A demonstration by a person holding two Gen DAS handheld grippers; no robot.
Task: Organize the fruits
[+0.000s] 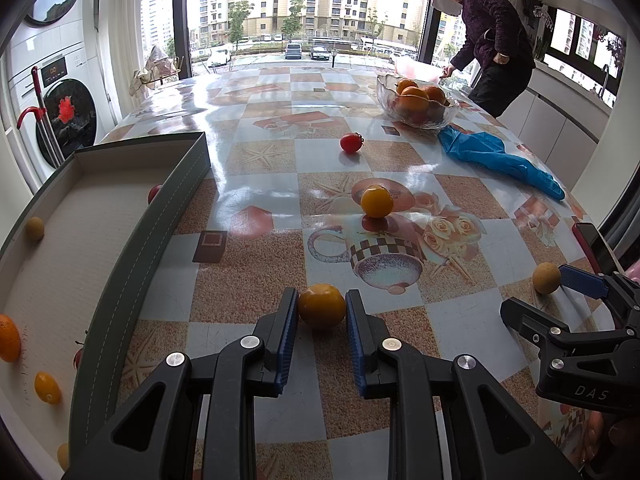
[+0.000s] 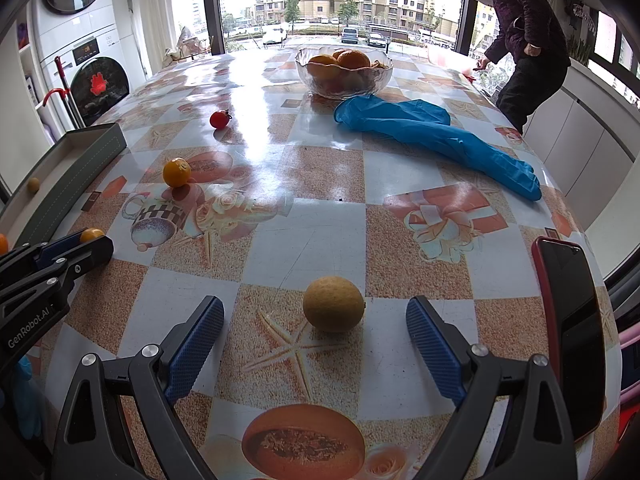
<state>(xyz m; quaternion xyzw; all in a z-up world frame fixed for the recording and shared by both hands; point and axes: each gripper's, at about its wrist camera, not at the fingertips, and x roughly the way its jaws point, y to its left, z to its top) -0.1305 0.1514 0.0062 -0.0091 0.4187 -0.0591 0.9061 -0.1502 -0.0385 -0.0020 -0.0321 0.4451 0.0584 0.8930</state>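
My left gripper (image 1: pixel 321 312) is shut on a small orange fruit (image 1: pixel 321 306) that rests on the table; it also shows in the right wrist view (image 2: pixel 91 235). My right gripper (image 2: pixel 316 316) is open, its fingers either side of a tan round fruit (image 2: pixel 333 309), apart from it; the fruit also shows in the left wrist view (image 1: pixel 546 277). A second orange fruit (image 1: pixel 376 201) and a red tomato (image 1: pixel 351 142) lie farther out on the table. The grey tray (image 1: pixel 132 248) at the left holds several small fruits.
A glass bowl (image 2: pixel 344 80) of oranges stands at the far side. A blue glove (image 2: pixel 432 136) lies beside it. A red phone (image 2: pixel 576 320) lies at the right table edge. A person (image 2: pixel 524 36) stands at the far right corner. A washing machine (image 1: pixel 60 92) is at the left.
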